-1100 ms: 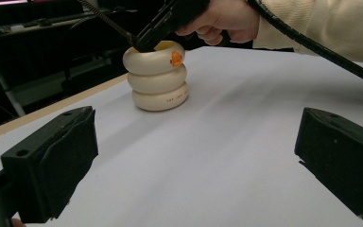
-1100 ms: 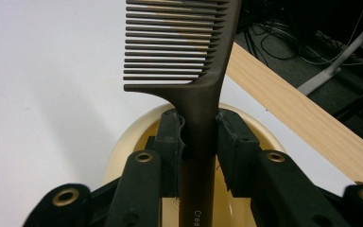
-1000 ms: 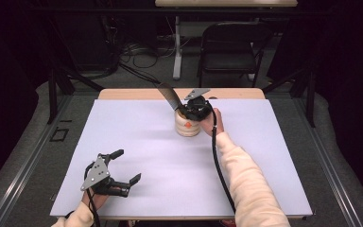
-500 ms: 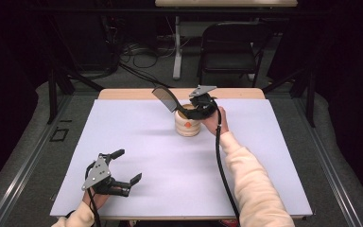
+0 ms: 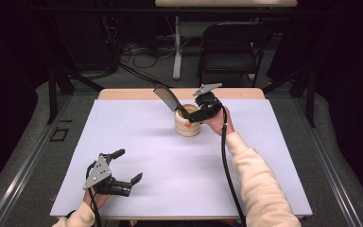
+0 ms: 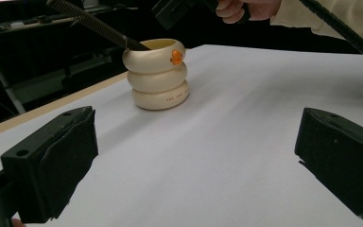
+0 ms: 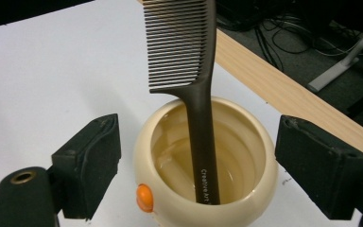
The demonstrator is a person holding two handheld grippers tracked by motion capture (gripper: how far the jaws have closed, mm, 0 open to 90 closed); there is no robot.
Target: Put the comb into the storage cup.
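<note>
The cream pot (image 5: 187,124) sits toward the far middle of the white surface (image 5: 264,156), and it is our landmark. It is a ribbed pot of three stacked rings with a small orange button (image 7: 144,197) on its top ring. The dark comb (image 5: 169,100) stands in it, handle down inside, leaning against the rim, its toothed end sticking up and out over the pot's far-left side. In the right gripper view the handle (image 7: 202,146) runs down the inner wall, with small white lettering near its foot.

The right gripper (image 5: 199,115) hovers just above and to the right of the pot. Its jaws have just been opening and now stand wide, one pad on each side of the pot's mouth, neither touching the comb or the pot. The comb stands free between them. The right hand (image 5: 219,122) is just beside the pot.

The left gripper (image 5: 125,166) is well apart from the pot, down at the near-left of the surface. Its jaws gape wide with only bare surface between them, and it points toward the pot (image 6: 157,74).
</note>
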